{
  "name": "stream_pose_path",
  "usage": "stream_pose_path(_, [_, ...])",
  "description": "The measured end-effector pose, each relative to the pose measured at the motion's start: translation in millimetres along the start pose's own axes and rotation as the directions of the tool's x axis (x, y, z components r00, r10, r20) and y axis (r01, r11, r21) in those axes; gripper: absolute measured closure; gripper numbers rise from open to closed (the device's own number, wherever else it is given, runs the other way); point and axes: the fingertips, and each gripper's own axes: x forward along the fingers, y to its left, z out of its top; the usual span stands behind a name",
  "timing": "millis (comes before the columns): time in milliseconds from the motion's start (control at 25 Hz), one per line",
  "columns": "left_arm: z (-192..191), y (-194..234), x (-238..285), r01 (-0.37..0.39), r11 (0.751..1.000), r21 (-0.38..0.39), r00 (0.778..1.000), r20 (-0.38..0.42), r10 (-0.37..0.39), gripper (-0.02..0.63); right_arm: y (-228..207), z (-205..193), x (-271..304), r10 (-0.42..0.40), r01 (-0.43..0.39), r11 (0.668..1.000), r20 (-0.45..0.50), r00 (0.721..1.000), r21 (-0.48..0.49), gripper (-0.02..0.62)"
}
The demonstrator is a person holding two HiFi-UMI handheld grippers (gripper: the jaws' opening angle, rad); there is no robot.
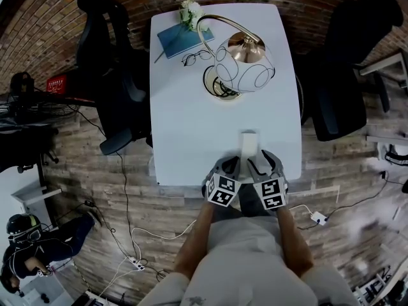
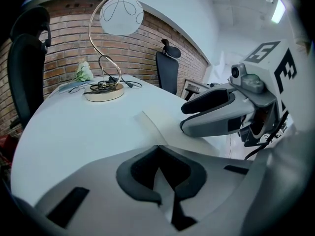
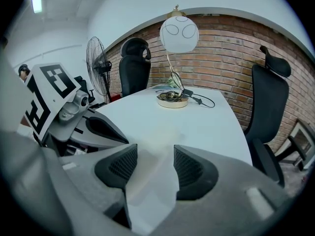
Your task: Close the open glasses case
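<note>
**Inspecting both grippers at the near table edge**

I am viewing the white table (image 1: 185, 120) from above. The glasses case (image 1: 248, 144), white and oblong, is lying at lower centre of the head view, close to the table's near edge. The left gripper (image 1: 233, 166) is sitting just left of the case's near end. In its own view its jaws are meeting at the tips, closed on themselves. The right gripper (image 1: 261, 166) is sitting just right of that same end. Its jaws are standing moderately apart, and a pale surface, apparently the case, is showing through the gap. I am unable to confirm any pad touching it, or to tell how the lid is standing. A lamp (image 1: 242, 65), spectacles (image 1: 196, 57) and a blue notebook (image 1: 178, 40) are occupying the upper part of the frame, well apart from the case.
</note>
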Motion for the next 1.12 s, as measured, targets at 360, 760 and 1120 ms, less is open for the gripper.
stream_pose_path(360, [-5, 0, 1, 0.000, 1.000, 0.014, 1.000, -0.031, 0.001, 0.601, 1, 0, 1, -0.002, 0.002, 1.000, 0.005, 1.000, -0.003, 0.360])
stream_pose_path(760, [-6, 6, -7, -0.019, 1.000, -0.001, 1.000, -0.009, 0.019, 0.601, 2, 2, 0, -0.018, 0.018, 1.000, 0.015, 1.000, -0.017, 0.360])
stream_pose_path(1120, [18, 22, -37, -0.067, 0.998, 0.006, 0.994, 0.092, 0.066, 0.601, 8, 19, -18, -0.041, 0.042, 0.999, 0.073, 0.996, -0.012, 0.360])
